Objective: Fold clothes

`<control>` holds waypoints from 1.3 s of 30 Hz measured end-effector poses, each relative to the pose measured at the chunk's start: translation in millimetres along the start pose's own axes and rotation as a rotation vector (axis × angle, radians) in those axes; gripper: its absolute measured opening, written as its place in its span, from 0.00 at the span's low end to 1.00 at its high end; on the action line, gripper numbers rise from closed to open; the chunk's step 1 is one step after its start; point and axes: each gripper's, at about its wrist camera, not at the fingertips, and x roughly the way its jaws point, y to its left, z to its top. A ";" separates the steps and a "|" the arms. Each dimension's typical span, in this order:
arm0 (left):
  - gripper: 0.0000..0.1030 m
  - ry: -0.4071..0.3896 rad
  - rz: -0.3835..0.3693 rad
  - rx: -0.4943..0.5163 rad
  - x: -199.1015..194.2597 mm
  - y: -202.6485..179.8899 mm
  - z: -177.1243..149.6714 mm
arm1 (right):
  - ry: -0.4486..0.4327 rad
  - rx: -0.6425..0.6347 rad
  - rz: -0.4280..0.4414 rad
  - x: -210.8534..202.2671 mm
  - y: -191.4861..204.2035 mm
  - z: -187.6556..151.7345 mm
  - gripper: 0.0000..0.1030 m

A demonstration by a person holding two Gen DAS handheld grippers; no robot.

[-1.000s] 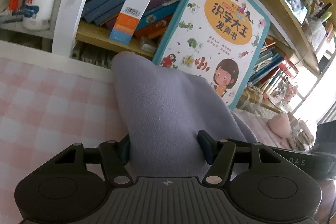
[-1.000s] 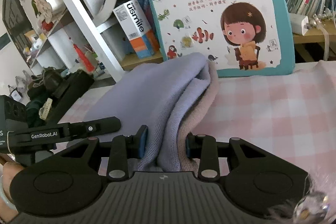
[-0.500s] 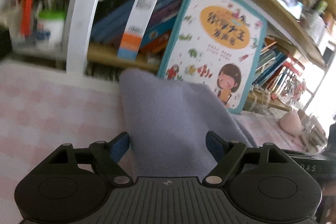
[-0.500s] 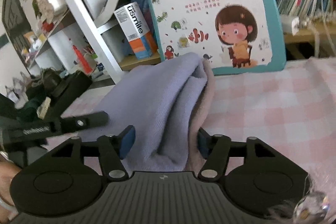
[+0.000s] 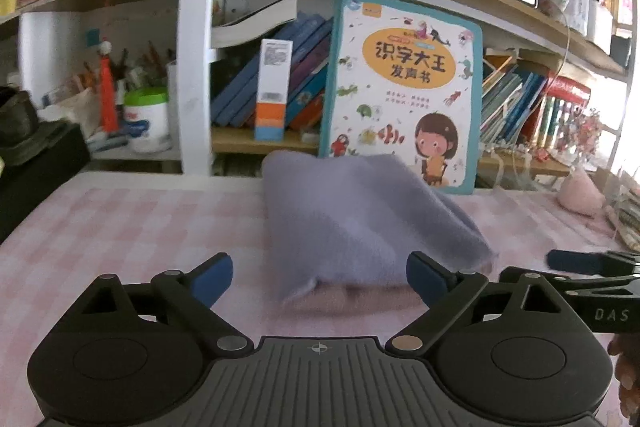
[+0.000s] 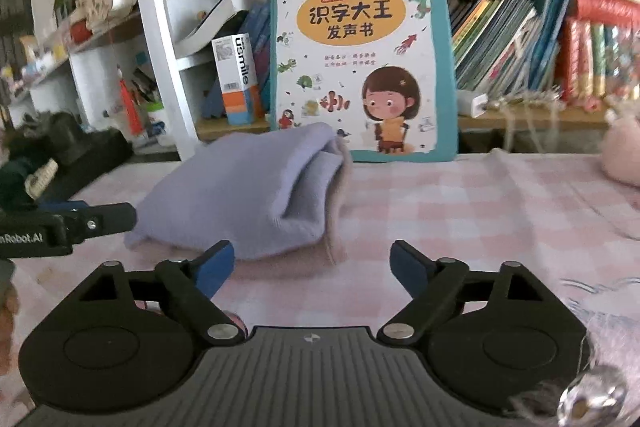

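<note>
Left wrist view: my left gripper (image 5: pixel 320 279) just spread, empty; loosely folded lavender fleece garment (image 5: pixel 360 223) may slump open unpressed.

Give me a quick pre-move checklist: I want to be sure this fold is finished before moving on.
1. Left gripper has just been opening, clear of the garment: ok.
2. Right gripper has just been opening, nothing between its jaws: ok.
3. Lilac garment rests on the checked tablecloth: ok.
4. Fold is neat: not ok, right-hand layers gape.
5. Garment clear of the picture book: cannot tell.
</note>
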 end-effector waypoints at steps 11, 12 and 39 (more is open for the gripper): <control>0.94 -0.026 0.080 0.016 -22.3 -7.1 -24.7 | -0.022 -0.058 -0.064 -20.1 18.8 -26.9 0.91; 0.94 -0.028 0.083 0.017 -22.7 -7.6 -25.4 | -0.022 -0.059 -0.065 -20.8 19.7 -28.1 0.91; 0.99 -0.078 0.135 0.035 -25.2 -13.6 -43.9 | -0.055 -0.201 -0.154 -25.0 44.2 -36.1 1.00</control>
